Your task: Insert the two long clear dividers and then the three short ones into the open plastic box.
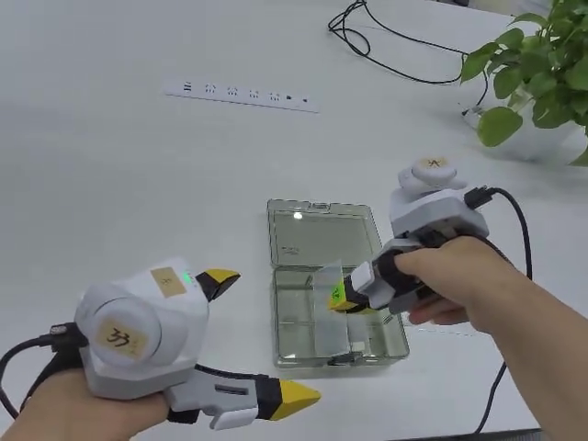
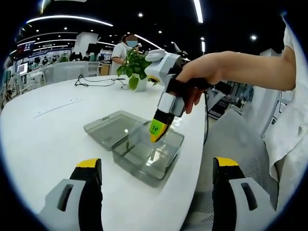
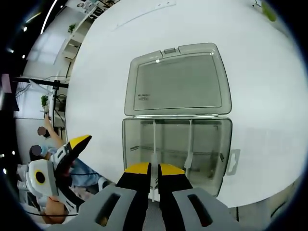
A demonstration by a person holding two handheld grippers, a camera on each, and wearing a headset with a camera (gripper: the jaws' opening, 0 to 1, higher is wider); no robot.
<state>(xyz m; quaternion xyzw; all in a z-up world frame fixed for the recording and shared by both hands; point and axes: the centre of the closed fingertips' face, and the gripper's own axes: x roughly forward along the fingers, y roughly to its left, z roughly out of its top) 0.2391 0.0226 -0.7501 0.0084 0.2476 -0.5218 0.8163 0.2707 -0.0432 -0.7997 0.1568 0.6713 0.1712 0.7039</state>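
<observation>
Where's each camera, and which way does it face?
Head view: above the bench, looking down on open box, left gripper, right gripper, left hand, right hand.
Left gripper view: low over the bench, facing the box between open jaws.
Right gripper view: above the box, looking down past jaws shut on clear divider.
All share the box.

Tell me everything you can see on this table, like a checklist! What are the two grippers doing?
Surface: white table, mostly bare.
Job's things: clear plastic box open, lid flat; standing dividers inside; one clear divider held over it.
Clutter: power strip lying beyond the box.
Grippers: right gripper shut on the clear divider above the box; left gripper open, holding nothing, off to the side.
Cables: black cable looped near the plant; another runs from the right gripper.
Surroundings: potted plant at the table's far corner; a person stands beyond it.
</observation>
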